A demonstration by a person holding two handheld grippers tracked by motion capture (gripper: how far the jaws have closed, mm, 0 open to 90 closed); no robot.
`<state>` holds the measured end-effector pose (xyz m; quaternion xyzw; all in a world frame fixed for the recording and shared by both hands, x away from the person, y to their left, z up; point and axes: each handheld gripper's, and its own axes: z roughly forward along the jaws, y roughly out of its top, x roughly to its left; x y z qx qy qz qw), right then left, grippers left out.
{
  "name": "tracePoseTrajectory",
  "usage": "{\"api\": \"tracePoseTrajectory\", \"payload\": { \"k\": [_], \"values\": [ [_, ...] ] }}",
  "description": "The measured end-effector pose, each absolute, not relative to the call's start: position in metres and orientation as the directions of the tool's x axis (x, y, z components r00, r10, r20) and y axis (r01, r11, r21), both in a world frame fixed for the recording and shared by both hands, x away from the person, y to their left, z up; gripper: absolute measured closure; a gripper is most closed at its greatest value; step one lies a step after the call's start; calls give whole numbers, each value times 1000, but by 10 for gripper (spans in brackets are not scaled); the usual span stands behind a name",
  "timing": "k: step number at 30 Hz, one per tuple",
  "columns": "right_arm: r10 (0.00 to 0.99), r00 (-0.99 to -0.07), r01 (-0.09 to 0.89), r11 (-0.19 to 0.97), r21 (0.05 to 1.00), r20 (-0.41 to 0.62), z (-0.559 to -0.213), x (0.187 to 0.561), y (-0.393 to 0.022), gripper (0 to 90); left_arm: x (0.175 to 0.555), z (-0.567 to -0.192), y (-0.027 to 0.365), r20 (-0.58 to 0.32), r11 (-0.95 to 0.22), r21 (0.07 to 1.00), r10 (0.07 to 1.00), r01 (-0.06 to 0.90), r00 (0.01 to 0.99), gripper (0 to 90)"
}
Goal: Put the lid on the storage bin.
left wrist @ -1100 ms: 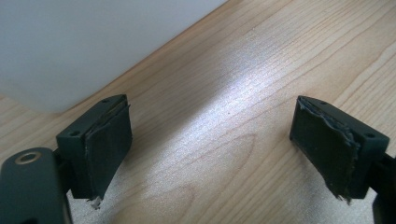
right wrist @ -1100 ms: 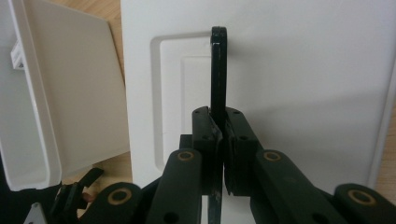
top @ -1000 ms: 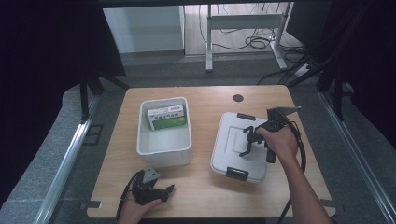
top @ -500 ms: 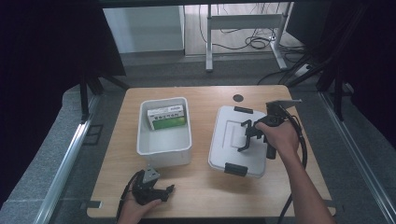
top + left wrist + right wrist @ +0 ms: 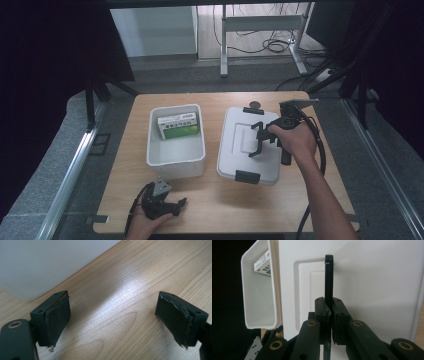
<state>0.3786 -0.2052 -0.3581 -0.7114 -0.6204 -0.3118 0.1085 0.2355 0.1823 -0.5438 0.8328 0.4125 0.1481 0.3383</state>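
lid handle (image 5: 328, 277): one, black, upright, long axis across the white lid (image 5: 240, 150) | right gripper (image 5: 329, 310): jaws clenched on it | left gripper (image 5: 112, 315): jaws released over table (image 5: 220, 210) | one open bin (image 5: 175, 160); one green-white box (image 5: 178, 125)

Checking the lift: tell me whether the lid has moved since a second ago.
Yes. The lid has shifted toward the white bin and toward the black disc at the far edge.

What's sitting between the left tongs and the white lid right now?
Bare wooden table lies between the left tongs and the white lid, seen in the high view; the open bin stands just beside that stretch.
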Motion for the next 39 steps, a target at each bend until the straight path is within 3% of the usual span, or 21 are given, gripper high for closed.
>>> {"api": "tracePoseTrajectory", "payload": {
  "k": [39],
  "values": [
    [770, -54, 964, -127, 235, 636, -340, 380, -163, 844, 236, -544, 183, -30, -435, 683, 786, 587, 618, 128]
  ]
}}
